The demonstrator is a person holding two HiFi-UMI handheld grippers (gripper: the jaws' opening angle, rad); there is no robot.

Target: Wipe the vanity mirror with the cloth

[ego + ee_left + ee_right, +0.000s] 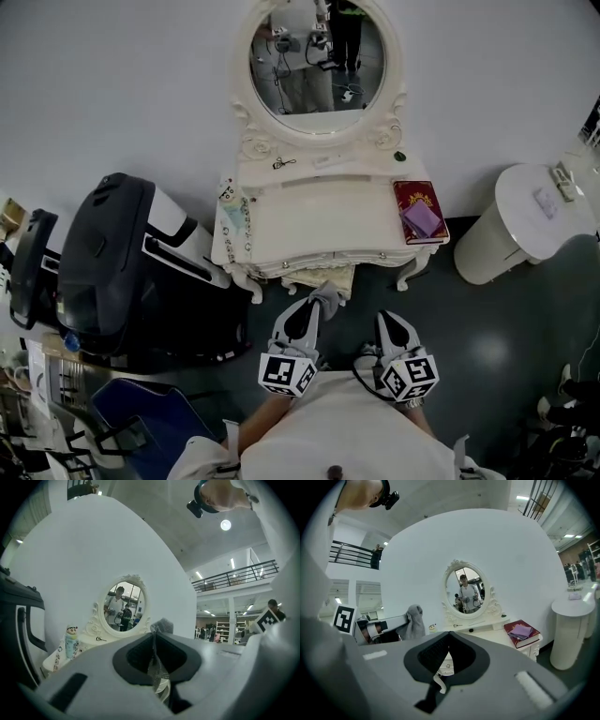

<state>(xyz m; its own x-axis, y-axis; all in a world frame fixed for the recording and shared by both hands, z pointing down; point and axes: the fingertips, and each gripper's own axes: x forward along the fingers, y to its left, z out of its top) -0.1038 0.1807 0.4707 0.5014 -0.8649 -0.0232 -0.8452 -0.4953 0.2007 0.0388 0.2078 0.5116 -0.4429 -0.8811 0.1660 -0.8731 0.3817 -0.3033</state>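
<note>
Vanity table (pixel 319 220), mirror (pixel 317 61), white wall (pixel 141 84), dark floor (pixel 525 328), cloth (pixel 328 295) in left claw (pixel 317 306)

The mirror (pixel 317 58) stands at the back of the vanity table (pixel 319 223), a book (pixel 412 195) on the table's right end.

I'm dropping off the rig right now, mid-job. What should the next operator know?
Left tool: shut on the grey cloth, which sticks out past its tips.
Right tool: shut, holding nothing.
Both are held low in front of the dressing table, well short of the mirror.
The mirror stands at the back of the table. A red book lies on the table's right side.
Done: the cloth is in hand.
Left: raise the cloth to the glass and wipe it. The cloth is not on the mirror yet.
</note>
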